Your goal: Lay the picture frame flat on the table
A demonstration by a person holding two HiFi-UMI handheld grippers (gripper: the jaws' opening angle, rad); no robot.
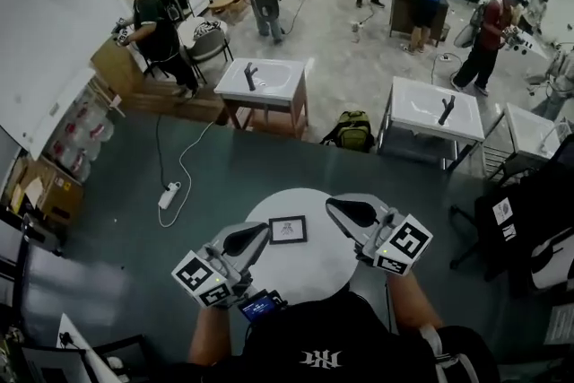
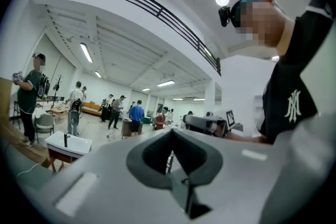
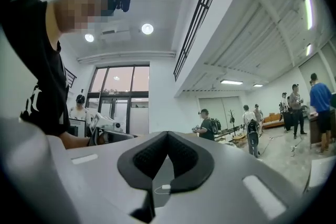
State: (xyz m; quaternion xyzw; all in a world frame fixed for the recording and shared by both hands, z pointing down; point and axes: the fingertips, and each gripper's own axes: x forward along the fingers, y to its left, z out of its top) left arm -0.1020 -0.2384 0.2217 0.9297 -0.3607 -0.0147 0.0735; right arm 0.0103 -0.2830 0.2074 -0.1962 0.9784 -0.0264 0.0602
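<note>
Round table point(image 1: 309, 272): pic frame point(image 1: 287, 230) flat; shirt point(image 1: 309, 332) "NY".

**Tabletop access: open on the near side, one low obstacle**

The round table point(image 1: 305, 272) offers free surface in front of and beside the picture frame point(image 1: 288, 230), which lies flat. The left gripper point(image 1: 262, 231) and right gripper point(image 1: 334, 205) flank it closely above. The floor beyond is passable; a power strip point(image 1: 169, 195) trails cable at left, and a backpack point(image 1: 352, 132) stands farther off.

The grey two-jaw left gripper point(image 1: 253, 238) is held at 7 o'clock and the matching right gripper point(image 1: 343, 211) at 5 o'clock. Both are pointed inward with jaws pressed together and empty.
</note>
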